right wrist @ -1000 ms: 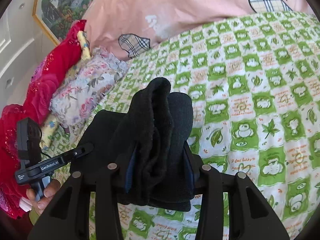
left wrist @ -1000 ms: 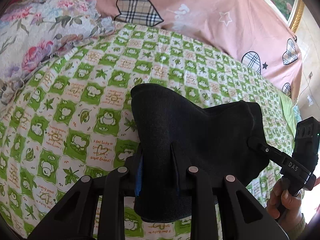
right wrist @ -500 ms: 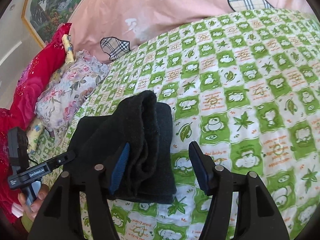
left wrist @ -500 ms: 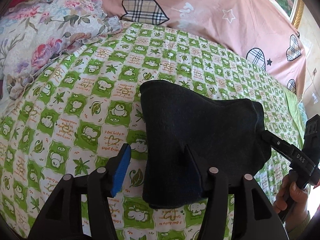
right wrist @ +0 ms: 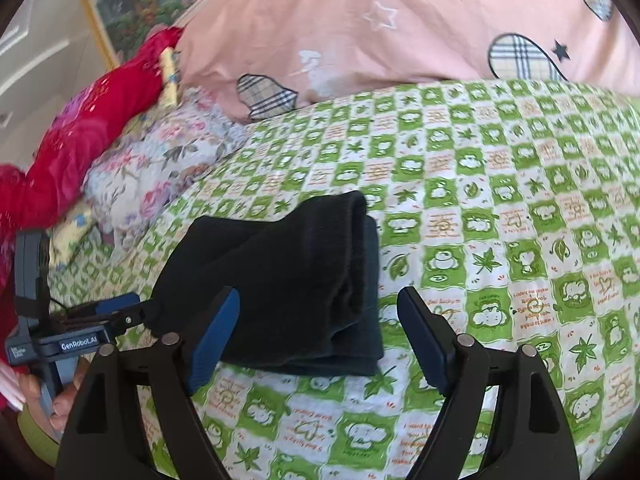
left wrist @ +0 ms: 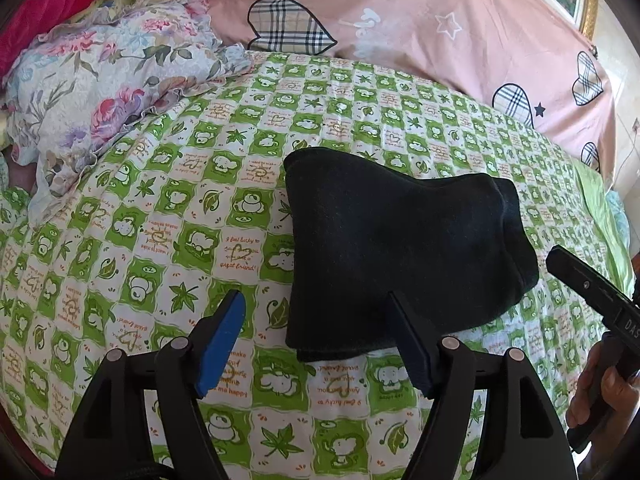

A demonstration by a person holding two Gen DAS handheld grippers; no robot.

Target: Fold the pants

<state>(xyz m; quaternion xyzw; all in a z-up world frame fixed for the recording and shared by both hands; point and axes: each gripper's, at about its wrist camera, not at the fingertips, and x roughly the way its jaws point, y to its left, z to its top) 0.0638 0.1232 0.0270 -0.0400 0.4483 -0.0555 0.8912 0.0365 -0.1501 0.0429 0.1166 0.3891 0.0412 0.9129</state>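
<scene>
The black pants (left wrist: 400,248) lie folded into a thick bundle on the green-checked bed sheet (left wrist: 160,240). My left gripper (left wrist: 316,296) hovers at the bundle's near left corner. Its jaws are opening, and the blue pads (left wrist: 220,340) are clear of the cloth. In the right wrist view the pants (right wrist: 288,276) show stacked layers along their right side. My right gripper (right wrist: 318,292) stands over their near edge, jaws opening, pads not pressing on the fabric. Each view catches the other gripper at its edge: the right gripper (left wrist: 592,292) and the left gripper (right wrist: 80,332), each in a hand.
A floral pillow (left wrist: 100,92) lies at the back left, with a red blanket (right wrist: 80,132) beyond it. A pink quilt with plaid hearts (left wrist: 400,32) is piled along the far side of the bed. A framed picture (right wrist: 160,0) hangs on the wall behind.
Both grippers were shut on the pants a second ago. They have let go, opened wide and drawn back, and the bundle now rests on the sheet.
</scene>
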